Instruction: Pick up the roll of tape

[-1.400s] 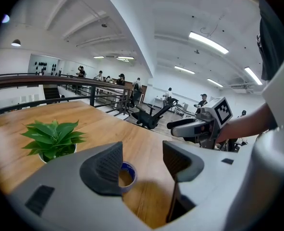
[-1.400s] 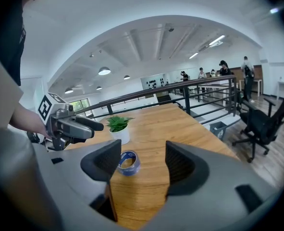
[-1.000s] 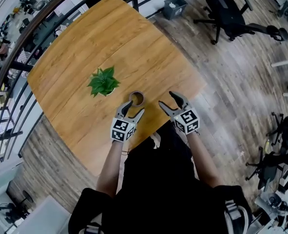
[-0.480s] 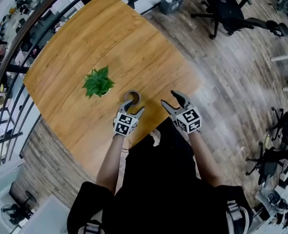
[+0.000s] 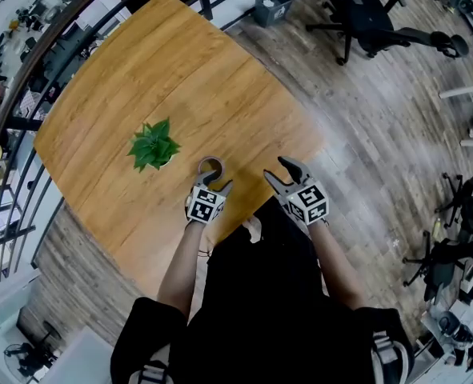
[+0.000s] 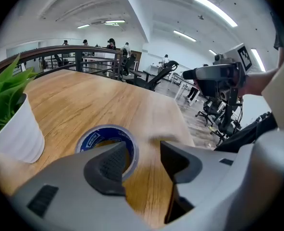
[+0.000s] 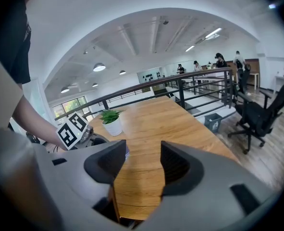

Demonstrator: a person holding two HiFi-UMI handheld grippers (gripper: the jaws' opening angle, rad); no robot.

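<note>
On the table (image 5: 140, 70), tape roll (image 6: 91, 137) lies just beyond the closing, empty left gripper (image 6: 144, 158).

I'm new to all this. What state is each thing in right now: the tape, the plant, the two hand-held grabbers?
roll of tape: lying flat on the table, not lifted, not gripped.
left gripper: fingers closing, the tape's rim between them, not pressing yet.
right gripper: fingers closing, nothing between them.
potted plant: upright on the table.

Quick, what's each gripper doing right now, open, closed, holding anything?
Left gripper: open, jaws closing, rim of the tape roll between them.
Right gripper: open, jaws closing, nothing between them.
</note>
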